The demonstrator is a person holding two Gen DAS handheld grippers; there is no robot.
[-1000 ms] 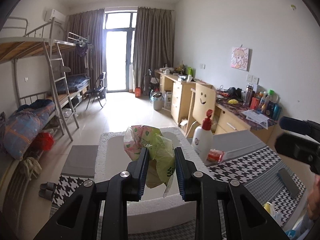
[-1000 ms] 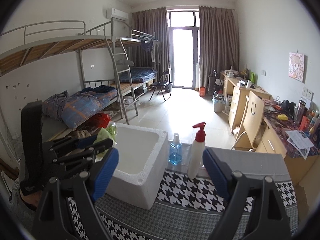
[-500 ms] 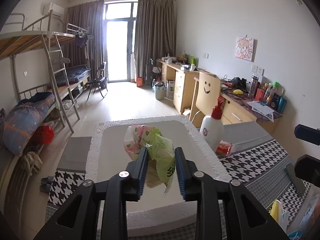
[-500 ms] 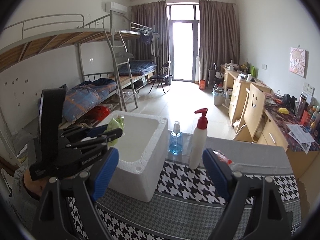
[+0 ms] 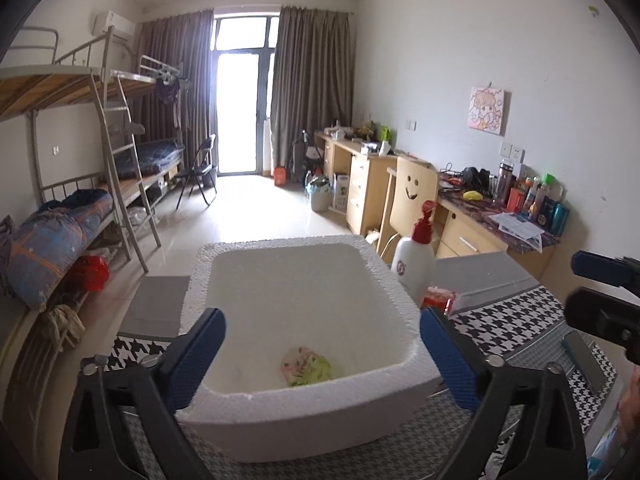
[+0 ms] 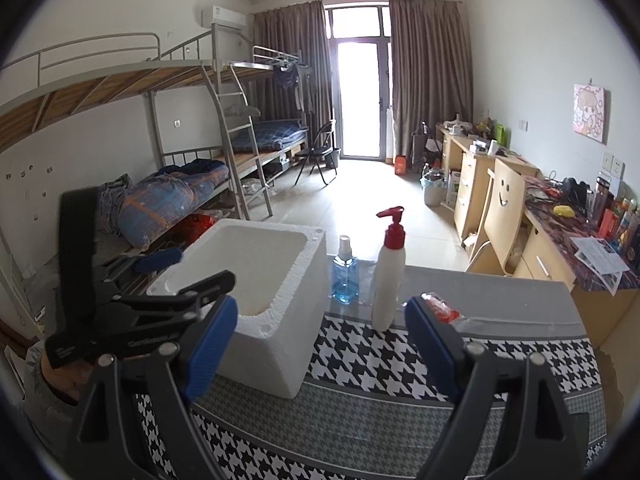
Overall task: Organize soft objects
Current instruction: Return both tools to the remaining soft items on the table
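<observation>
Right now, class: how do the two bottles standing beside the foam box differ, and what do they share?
The pump bottle is white, opaque and taller, with a red pump head. The spray bottle is shorter and clear, holds blue liquid, and has a clear cap. Both stand upright on the table, right of the foam box.

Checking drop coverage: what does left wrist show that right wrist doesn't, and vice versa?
Left wrist only: the soft packet lying on the foam box floor, between the open left gripper fingers.
Right wrist only: the blue spray bottle beside the box, and the open right gripper over the houndstooth cloth.
Both: foam box, white pump bottle, red packet.
</observation>
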